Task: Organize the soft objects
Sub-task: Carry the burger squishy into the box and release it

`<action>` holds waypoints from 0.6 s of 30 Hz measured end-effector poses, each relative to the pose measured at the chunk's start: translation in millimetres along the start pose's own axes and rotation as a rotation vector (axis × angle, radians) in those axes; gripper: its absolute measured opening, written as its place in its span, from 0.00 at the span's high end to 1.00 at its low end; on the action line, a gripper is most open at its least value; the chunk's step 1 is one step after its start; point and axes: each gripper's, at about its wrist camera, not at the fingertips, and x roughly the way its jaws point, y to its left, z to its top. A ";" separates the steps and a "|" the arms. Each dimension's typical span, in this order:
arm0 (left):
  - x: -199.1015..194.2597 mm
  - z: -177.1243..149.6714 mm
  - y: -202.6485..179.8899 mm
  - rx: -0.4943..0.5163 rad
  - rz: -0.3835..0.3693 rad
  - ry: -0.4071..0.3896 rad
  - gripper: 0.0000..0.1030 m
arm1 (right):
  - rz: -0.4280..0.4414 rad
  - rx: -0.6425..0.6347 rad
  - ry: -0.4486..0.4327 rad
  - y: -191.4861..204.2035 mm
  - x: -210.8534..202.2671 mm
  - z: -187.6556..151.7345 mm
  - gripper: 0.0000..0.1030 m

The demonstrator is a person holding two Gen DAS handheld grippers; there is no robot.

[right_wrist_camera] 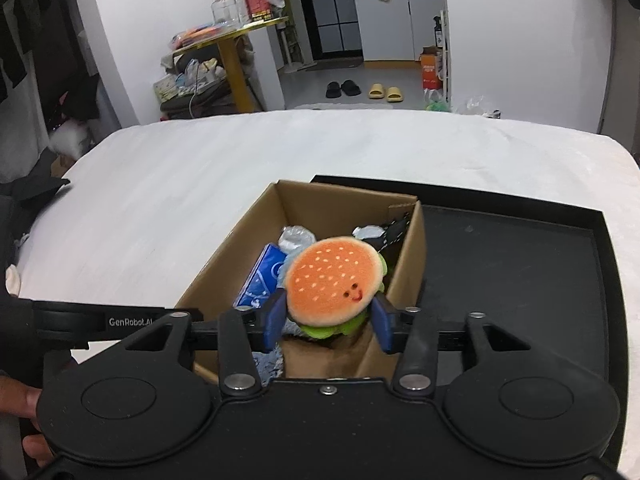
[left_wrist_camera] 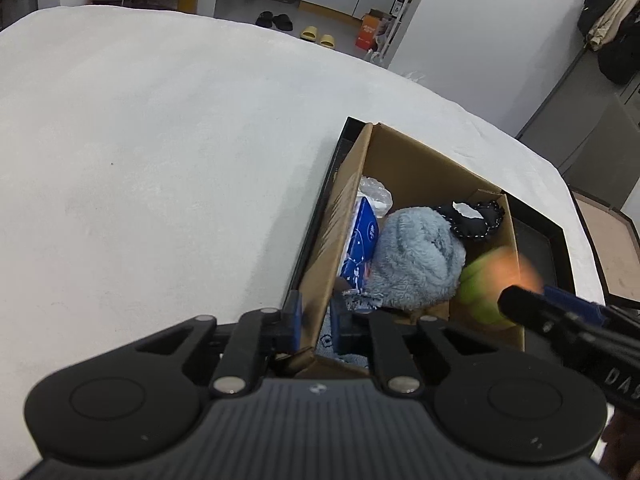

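Note:
A cardboard box [left_wrist_camera: 416,164] [right_wrist_camera: 224,268] stands on a white bed, inside a black tray. It holds a fluffy blue-grey plush [left_wrist_camera: 416,256], a blue tissue pack [left_wrist_camera: 360,240] [right_wrist_camera: 260,276], a black pouch [left_wrist_camera: 476,216] and crumpled plastic [left_wrist_camera: 374,192]. My left gripper [left_wrist_camera: 316,322] is shut on the box's near left wall. My right gripper [right_wrist_camera: 330,320] is shut on a burger plush [right_wrist_camera: 334,276] and holds it over the box's near end. The burger plush shows blurred in the left wrist view [left_wrist_camera: 500,280], with the right gripper [left_wrist_camera: 560,312] coming in from the right.
The black tray [right_wrist_camera: 512,280] [left_wrist_camera: 536,240] extends to the right of the box. The white bed cover [left_wrist_camera: 160,160] [right_wrist_camera: 168,192] spreads left and beyond. Slippers [right_wrist_camera: 364,90], a yellow-legged side table [right_wrist_camera: 236,52] and an orange box [right_wrist_camera: 430,68] are on the floor beyond the bed.

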 end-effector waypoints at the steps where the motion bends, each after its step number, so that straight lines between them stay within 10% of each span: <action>1: -0.1 -0.3 0.1 0.001 -0.003 -0.001 0.87 | -0.009 0.000 0.003 0.6 1.3 -1.3 0.42; 18: -5.3 3.1 1.5 0.009 -0.021 0.017 0.79 | -0.073 0.046 -0.009 -2.9 -5.8 -5.9 0.32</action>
